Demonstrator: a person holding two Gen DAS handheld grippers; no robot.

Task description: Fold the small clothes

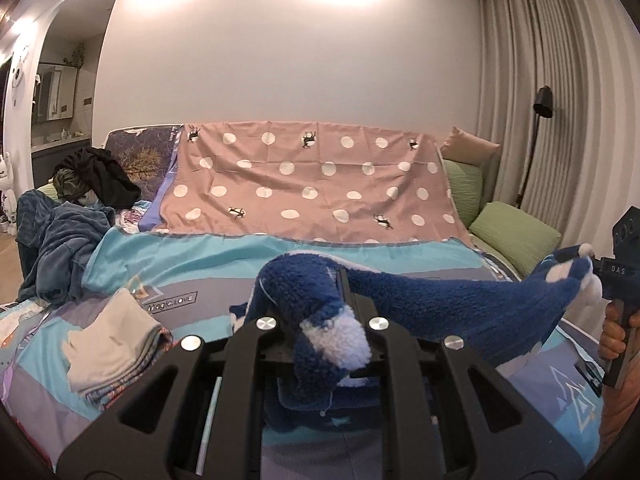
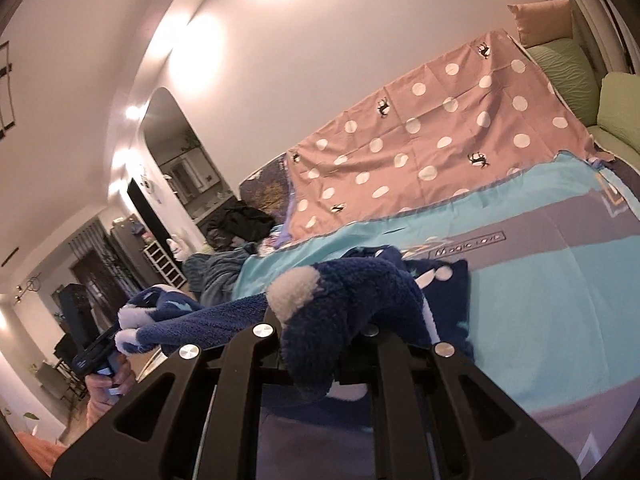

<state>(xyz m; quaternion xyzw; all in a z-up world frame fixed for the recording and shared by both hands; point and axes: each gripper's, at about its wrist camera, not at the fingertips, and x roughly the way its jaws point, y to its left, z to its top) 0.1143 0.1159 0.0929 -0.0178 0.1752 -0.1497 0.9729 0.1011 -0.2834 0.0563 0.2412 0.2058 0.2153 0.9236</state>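
A fuzzy blue sock with white patches is stretched in the air between both grippers above the bed. My left gripper is shut on one end, which bunches over its jaws. My right gripper shows at the right edge of the left wrist view, shut on the other end. In the right wrist view the sock drapes over my right gripper, and my left gripper grips the far end at lower left. A second blue patterned sock lies on the bed under it.
The bed has a teal and grey cover and a pink polka-dot sheet behind. A folded stack of light clothes lies at left. A blue blanket and dark clothes are piled at far left. Green cushions stand at right.
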